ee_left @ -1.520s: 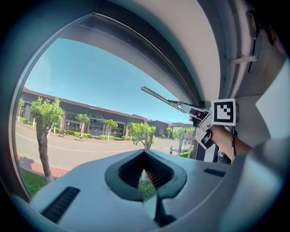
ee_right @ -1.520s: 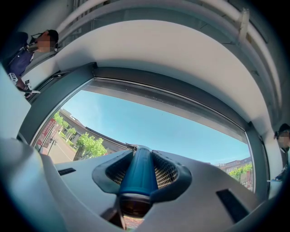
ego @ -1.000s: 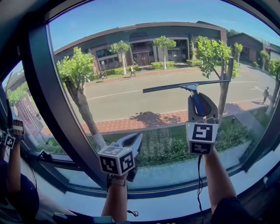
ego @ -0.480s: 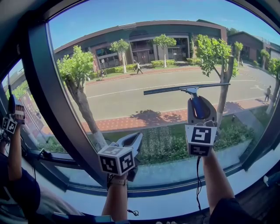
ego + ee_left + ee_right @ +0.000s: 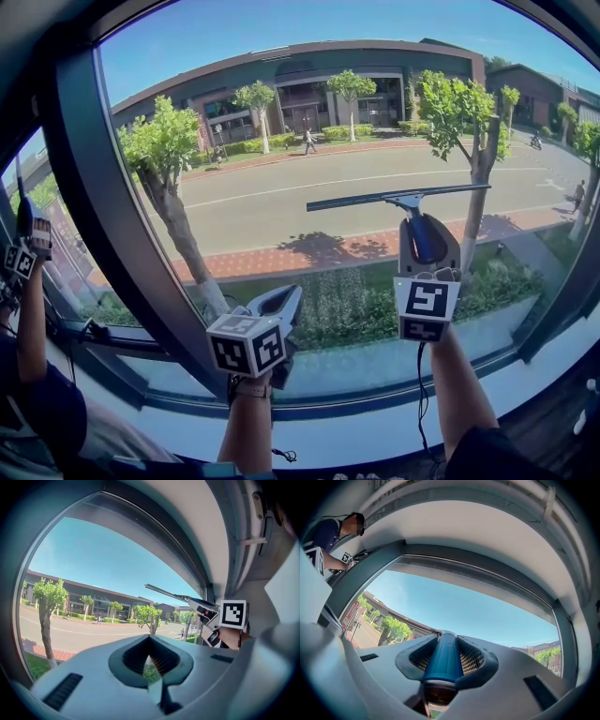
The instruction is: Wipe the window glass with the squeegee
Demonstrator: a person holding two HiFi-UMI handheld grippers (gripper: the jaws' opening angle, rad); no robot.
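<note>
Head view, squeegee [image 5: 397, 198] with its blade level against the window glass [image 5: 281, 112], blue handle clamped in the right gripper [image 5: 427, 230], left gripper [image 5: 281, 302] lower down beside the dark window frame [image 5: 103, 216], jaws closed on nothing, sunlit street [image 5: 281, 202] outside.

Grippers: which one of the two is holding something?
The right gripper, clamped on the squeegee by its blue handle. The left gripper is closed with nothing in it.
</note>
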